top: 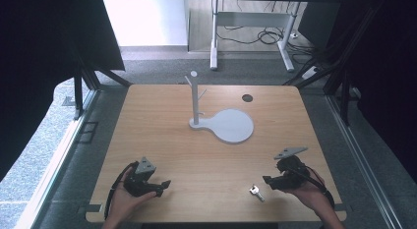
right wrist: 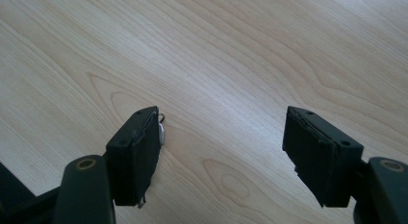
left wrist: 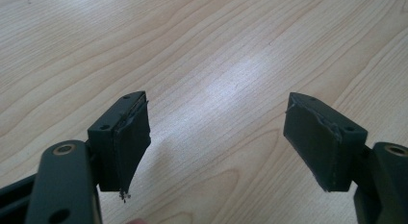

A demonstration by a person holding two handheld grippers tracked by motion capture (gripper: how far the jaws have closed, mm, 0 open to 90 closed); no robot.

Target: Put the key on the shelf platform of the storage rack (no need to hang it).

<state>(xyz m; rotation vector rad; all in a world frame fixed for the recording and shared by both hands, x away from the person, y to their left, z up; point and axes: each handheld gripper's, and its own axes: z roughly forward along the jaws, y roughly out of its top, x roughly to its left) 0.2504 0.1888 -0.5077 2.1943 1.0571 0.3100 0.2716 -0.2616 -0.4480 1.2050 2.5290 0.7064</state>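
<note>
Wooden table (top: pixel 162 140), key (top: pixel 256 192) just beside right gripper (top: pixel 269 180), left gripper (top: pixel 163 186) apart, both jaws wide, empty

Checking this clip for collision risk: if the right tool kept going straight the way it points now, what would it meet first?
Probably the small metal key, lying on the table just ahead of the right tool. In the right gripper view it peeks out beside one jaw, so the tool might graze past; depth is unclear.

We hold our left hand-held gripper (top: pixel 164 185) low with its jaws wide apart. Our right hand-held gripper (top: pixel 267 180) is low too, jaws wide, and points toward the left one.
</note>
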